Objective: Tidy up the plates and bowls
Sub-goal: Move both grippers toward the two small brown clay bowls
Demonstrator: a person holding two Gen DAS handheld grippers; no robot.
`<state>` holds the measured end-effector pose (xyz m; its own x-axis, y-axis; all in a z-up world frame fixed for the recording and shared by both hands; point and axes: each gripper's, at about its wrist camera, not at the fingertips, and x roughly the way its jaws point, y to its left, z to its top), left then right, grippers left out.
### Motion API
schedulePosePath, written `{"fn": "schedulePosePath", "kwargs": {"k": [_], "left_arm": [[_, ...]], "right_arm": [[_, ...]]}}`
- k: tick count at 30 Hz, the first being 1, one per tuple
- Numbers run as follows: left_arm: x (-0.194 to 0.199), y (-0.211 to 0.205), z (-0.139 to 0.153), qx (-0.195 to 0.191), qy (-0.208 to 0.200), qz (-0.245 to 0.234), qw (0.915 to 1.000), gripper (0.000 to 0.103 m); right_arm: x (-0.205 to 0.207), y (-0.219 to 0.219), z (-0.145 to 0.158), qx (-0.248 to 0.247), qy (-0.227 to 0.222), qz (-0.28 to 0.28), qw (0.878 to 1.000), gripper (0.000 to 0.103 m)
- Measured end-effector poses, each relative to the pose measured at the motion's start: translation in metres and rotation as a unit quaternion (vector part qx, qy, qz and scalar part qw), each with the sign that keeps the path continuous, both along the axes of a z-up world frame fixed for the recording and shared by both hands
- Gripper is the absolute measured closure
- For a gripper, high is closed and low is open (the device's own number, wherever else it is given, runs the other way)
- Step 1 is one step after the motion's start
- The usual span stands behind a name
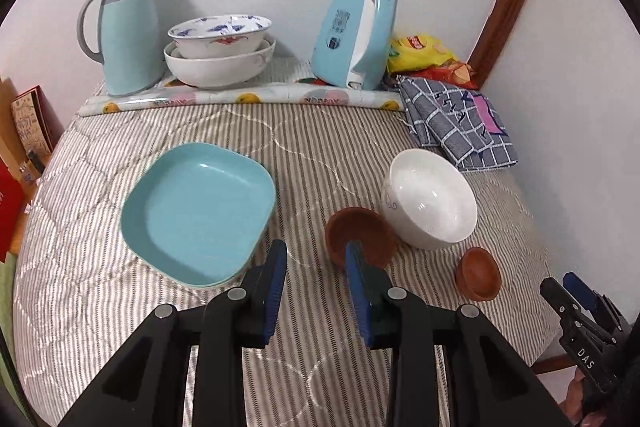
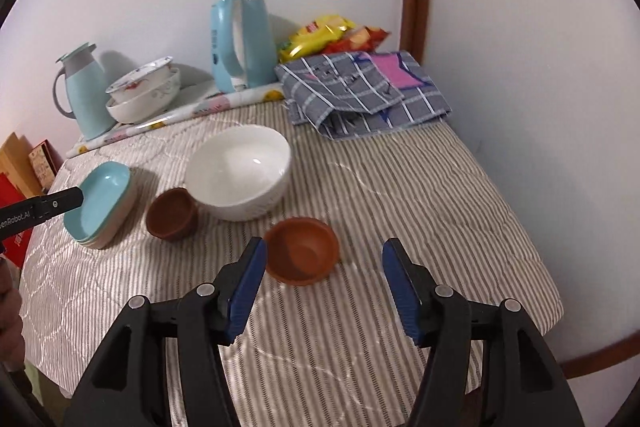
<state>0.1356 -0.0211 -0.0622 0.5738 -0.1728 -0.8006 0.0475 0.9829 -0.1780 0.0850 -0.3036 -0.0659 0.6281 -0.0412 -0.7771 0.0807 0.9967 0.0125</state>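
The left gripper (image 1: 316,263) is parted and empty, low over the striped tablecloth (image 1: 100,187); its right finger overlaps the near rim of the dark brown bowl (image 1: 360,237), which sits beside the white bowl (image 1: 432,199). The teal plate stack (image 1: 198,209) lies just left. The right gripper (image 2: 324,259) is spread wide and empty, angled down, with the small brown bowl (image 2: 302,251) just beyond its left finger.
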Motion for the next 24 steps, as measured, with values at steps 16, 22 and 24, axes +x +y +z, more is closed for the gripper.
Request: {"fn": "schedulePosePath", "kwargs": {"k": [16,22,24], "left_arm": [[0.032,-0.026,-0.042,-0.012,0.068,-0.015,0.9975,0.074],[0.043,-0.027,-0.06,-0.018,0.085,-0.007,0.9962,0.074],[0.046,-0.027,-0.065,-0.019,0.09,-0.004,0.9957,0.074]], "right_arm": [[0.015,-0.025,-0.033,0.02,0.027,-0.01,0.999,0.043],[0.028,-0.023,-0.05,0.023,0.044,-0.002,0.999,0.043],[0.031,-0.022,-0.056,0.027,0.05,0.001,0.998,0.043]]}}
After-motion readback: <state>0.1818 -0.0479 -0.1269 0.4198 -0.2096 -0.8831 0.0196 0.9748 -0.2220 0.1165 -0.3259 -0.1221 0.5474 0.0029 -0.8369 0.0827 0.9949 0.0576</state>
